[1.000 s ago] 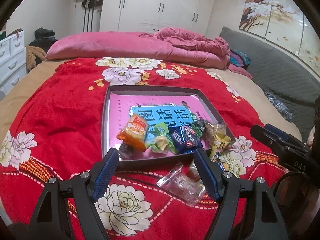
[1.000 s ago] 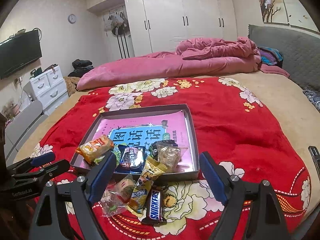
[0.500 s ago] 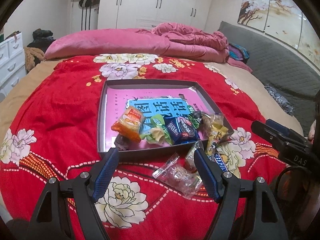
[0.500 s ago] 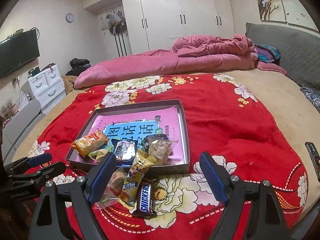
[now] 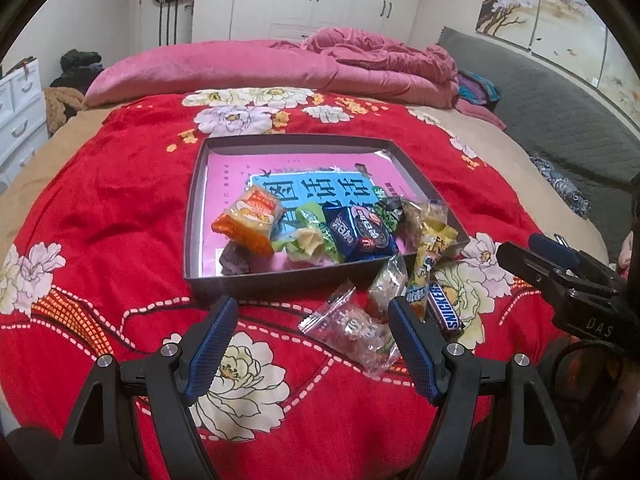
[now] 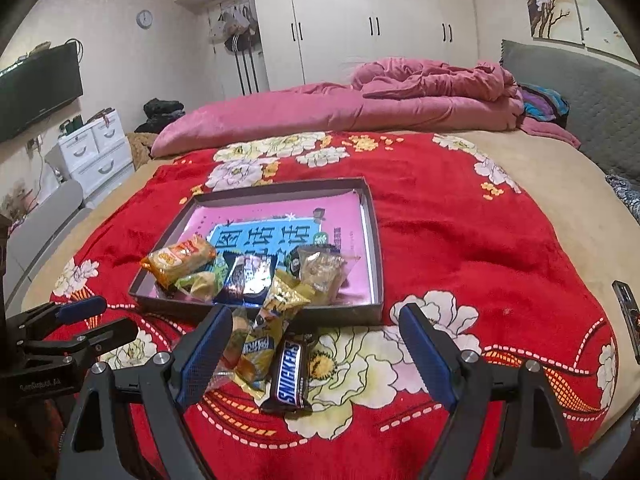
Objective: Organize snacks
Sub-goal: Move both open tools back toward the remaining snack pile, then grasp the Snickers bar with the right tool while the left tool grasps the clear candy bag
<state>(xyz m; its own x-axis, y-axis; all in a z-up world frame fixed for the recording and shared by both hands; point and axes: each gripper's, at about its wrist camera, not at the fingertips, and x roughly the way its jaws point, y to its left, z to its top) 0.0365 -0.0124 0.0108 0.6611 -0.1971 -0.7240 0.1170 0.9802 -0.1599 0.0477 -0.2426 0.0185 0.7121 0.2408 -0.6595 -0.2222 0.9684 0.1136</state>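
Black two-finger left gripper (image 5: 312, 344), blue textured pads (image 5: 208, 346), silver screws, matching right gripper (image 6: 316, 354), white lettering

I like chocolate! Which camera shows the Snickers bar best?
The right wrist view. There the Snickers bar lies whole on the red blanket, between the open fingers, its name easy to read. In the left wrist view it sits off to the side, partly hidden behind a finger.
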